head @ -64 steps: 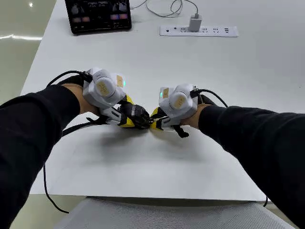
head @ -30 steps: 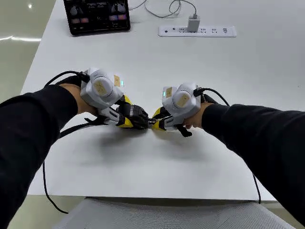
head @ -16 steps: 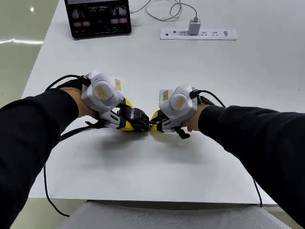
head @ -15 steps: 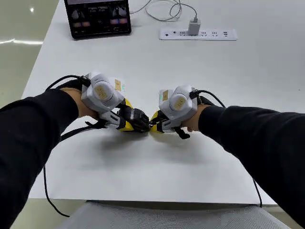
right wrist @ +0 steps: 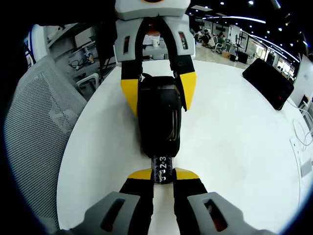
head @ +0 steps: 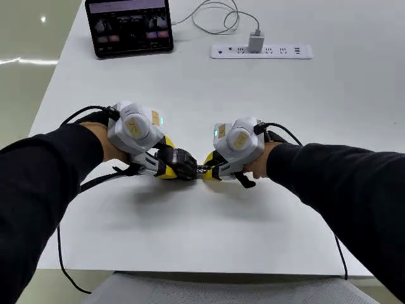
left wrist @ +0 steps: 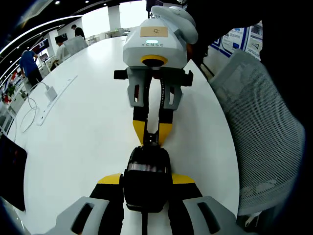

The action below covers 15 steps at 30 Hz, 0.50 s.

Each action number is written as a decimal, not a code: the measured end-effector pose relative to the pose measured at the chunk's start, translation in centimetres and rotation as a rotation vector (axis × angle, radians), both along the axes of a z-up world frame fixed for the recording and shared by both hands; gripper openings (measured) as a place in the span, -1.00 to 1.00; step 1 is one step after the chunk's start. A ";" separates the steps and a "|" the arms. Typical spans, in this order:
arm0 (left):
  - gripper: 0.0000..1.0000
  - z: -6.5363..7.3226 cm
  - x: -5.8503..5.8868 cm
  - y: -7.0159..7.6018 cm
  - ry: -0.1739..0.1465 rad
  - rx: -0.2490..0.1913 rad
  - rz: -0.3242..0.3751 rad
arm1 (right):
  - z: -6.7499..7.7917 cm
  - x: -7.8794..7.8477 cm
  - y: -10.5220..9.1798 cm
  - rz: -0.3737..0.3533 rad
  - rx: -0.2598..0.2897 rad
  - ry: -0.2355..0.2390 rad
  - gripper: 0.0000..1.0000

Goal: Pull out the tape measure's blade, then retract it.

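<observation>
Near the front middle of the white table (head: pixel 190 228), the black tape measure (head: pixel 184 163) sits low between two grippers that point nose to nose. The left gripper (head: pixel 172 166) has its yellow-tipped fingers (left wrist: pixel 110 179) clamped on the two sides of the case. The right gripper (right wrist: pixel 162 175) has its fingers nearly together, pinching the blade (right wrist: pixel 162 172), of which a short piece marked 23 shows outside the case. Whether the case touches the table top I cannot tell.

Bare table lies open to the left, to the right and beyond the grippers. The near edge runs not far behind them, with a mesh chair (head: pixel 221 288) below it. A tablet (head: pixel 130 25) and a power strip (head: pixel 261 51) lie well apart at the far side.

Both forearms, in black sleeves, reach in from the lower corners and angle inward, hands wrapped round the gripper bodies.
</observation>
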<state>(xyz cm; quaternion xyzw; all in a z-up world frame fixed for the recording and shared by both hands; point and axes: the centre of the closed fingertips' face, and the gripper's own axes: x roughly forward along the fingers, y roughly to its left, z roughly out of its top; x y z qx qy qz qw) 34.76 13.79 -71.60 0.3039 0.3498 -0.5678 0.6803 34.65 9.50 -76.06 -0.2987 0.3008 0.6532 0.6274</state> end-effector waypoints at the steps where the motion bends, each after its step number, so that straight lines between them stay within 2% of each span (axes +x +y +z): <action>1: -0.39 0.0 0.0 0.0 0.000 0.000 0.001 | 0.0 0.0 -0.1 0.000 -0.002 -0.001 -0.80; 15: -0.39 0.0 0.0 0.0 -0.002 0.001 0.004 | -0.1 0.0 -0.7 -0.001 -0.020 -0.013 -0.80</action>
